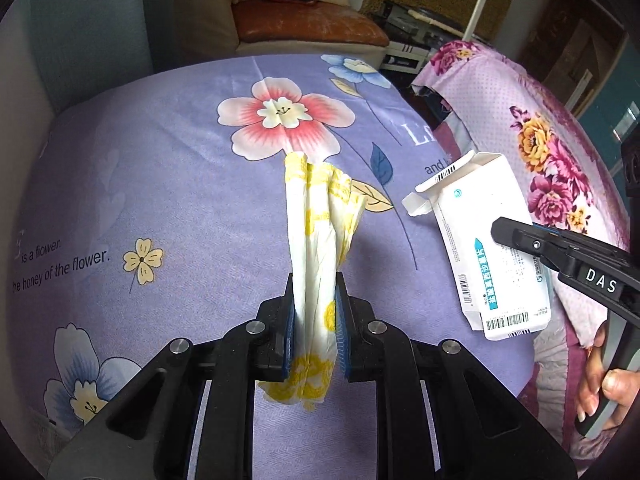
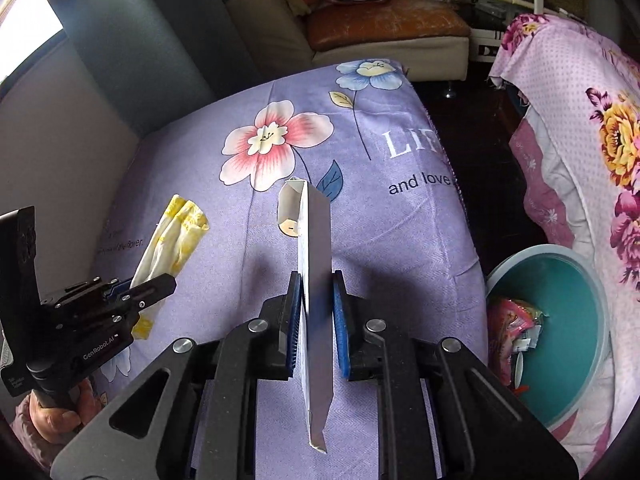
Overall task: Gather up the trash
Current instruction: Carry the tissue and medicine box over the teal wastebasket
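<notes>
My left gripper [image 1: 316, 280] is shut on a crumpled white and yellow wrapper [image 1: 320, 232], held above the purple flowered bedsheet [image 1: 160, 184]. It also shows at the left of the right wrist view [image 2: 170, 280], with the wrapper [image 2: 172, 240] in it. My right gripper [image 2: 316, 280] is shut on a flattened white medicine box [image 2: 316, 248], held edge-on above the sheet. In the left wrist view the box [image 1: 480, 248] shows its printed face, with the right gripper [image 1: 500, 232] on its right side.
A teal bin [image 2: 560, 320] with several wrappers inside stands at the right, beside the bed edge. A pink flowered cover [image 2: 580, 140] lies behind it. A sofa with a brown cushion [image 2: 384, 24] stands at the back.
</notes>
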Tool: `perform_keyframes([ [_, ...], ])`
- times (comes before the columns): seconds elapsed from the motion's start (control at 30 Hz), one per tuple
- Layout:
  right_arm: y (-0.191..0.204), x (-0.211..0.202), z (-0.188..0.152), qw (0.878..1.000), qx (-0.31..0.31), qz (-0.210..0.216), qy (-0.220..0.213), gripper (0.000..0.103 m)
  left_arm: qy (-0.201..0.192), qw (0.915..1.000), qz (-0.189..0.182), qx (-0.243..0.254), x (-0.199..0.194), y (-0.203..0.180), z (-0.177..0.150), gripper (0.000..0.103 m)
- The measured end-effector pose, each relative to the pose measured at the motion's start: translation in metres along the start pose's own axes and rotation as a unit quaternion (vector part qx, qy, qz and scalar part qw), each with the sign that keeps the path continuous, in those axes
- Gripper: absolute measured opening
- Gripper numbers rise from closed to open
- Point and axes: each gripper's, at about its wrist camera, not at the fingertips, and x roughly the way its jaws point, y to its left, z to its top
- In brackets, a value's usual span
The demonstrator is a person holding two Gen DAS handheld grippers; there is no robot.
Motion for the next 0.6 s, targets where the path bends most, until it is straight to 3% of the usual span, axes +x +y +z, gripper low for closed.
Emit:
perform_keyframes([
  [0.6,-0.146,-0.08,-0.039,0.99,0.112,-0.048,-0.067,0.015,0.035,0.9882,-0.045,0.142,0.037,-0.186,0.009,0.017],
])
